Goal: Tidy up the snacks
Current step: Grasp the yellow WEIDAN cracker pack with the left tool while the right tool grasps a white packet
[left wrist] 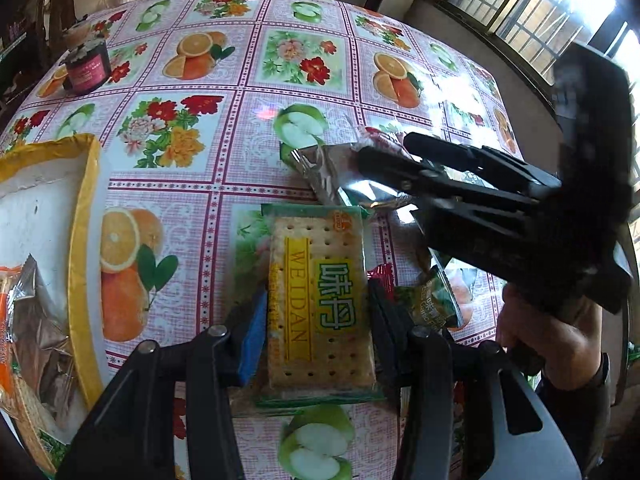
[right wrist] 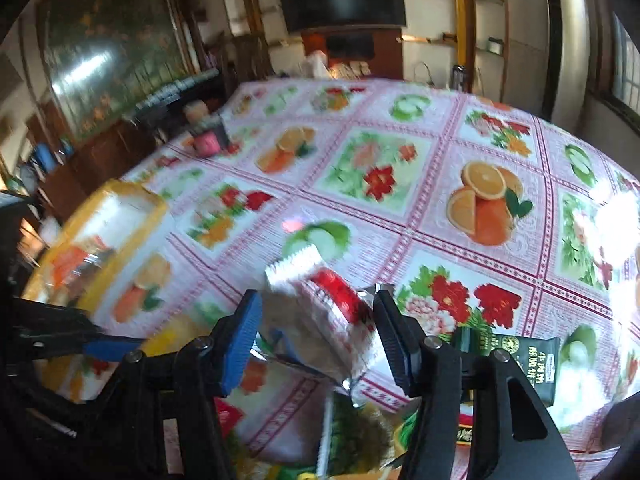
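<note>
Left gripper (left wrist: 316, 320) clamps cracker pack (left wrist: 320, 300) by edges; slick film may slip. Right gripper (right wrist: 316, 332) holds red-white packet (right wrist: 320, 320); may snag neighbours. Yellow tray (left wrist: 84, 240) close.

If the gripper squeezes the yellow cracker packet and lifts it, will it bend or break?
The WEIDAN cracker packet probably stays flat when lifted: one stiff cracker slab fills the clear wrapper. It is likely fragile, since the cracker looks thin and a hard squeeze from the left gripper could crack it. The glossy wrapper may be slippery, though the fingers sit against its long sides.
</note>
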Available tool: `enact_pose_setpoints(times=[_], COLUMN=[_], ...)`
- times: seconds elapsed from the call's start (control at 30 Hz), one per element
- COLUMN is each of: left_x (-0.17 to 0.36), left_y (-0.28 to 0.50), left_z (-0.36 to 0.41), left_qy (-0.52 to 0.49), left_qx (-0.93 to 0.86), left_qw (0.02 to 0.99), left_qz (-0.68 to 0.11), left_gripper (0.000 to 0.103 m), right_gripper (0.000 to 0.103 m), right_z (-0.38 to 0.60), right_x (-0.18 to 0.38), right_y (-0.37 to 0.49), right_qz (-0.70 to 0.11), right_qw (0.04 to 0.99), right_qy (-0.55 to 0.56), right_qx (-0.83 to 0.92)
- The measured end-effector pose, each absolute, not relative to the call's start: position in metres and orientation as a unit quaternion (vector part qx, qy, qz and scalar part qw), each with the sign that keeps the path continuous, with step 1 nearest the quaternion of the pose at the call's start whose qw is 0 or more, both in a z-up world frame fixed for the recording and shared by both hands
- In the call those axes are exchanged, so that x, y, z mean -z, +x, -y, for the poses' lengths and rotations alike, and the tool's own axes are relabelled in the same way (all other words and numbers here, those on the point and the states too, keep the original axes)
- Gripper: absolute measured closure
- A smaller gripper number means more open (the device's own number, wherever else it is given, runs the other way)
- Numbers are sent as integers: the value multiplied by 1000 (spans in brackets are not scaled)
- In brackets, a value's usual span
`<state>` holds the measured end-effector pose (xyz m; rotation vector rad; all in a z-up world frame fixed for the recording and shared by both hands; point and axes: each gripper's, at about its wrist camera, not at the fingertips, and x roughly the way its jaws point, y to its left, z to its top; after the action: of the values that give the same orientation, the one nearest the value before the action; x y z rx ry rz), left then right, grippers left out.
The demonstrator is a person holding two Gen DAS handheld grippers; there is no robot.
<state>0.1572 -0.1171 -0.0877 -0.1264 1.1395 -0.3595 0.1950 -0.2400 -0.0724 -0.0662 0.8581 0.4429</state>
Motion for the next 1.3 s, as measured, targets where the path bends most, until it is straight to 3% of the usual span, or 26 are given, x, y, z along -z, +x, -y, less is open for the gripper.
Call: enact_pose_setpoints(times=[0.03,0.1,0.2,0.43,1.3], left_x=[88,87,87,79,34], left_y=[157,156,155,147,67], left_z=[117,116,114,113,91], left_qy=[-62,-63,-65,-63,-31], left_qx=[172,171,166,167,148], left_qw=[824,826,827,833,870], left_qz=[-536,-533,-532,-523,-469], left_gripper=[55,55,55,55,55], right_gripper=[49,68,82,88,88], right_z=[243,250,259,263,260], right_x=[74,74,73,64,26], right_y=[196,196,195,179,52], right_qz=[-415,-417,-420,-406,-342], right_qw=[885,886,884,889,900], right_qy=[-27,-9,23,52,150], right_qx=[-210,-204,-205,-203,-225])
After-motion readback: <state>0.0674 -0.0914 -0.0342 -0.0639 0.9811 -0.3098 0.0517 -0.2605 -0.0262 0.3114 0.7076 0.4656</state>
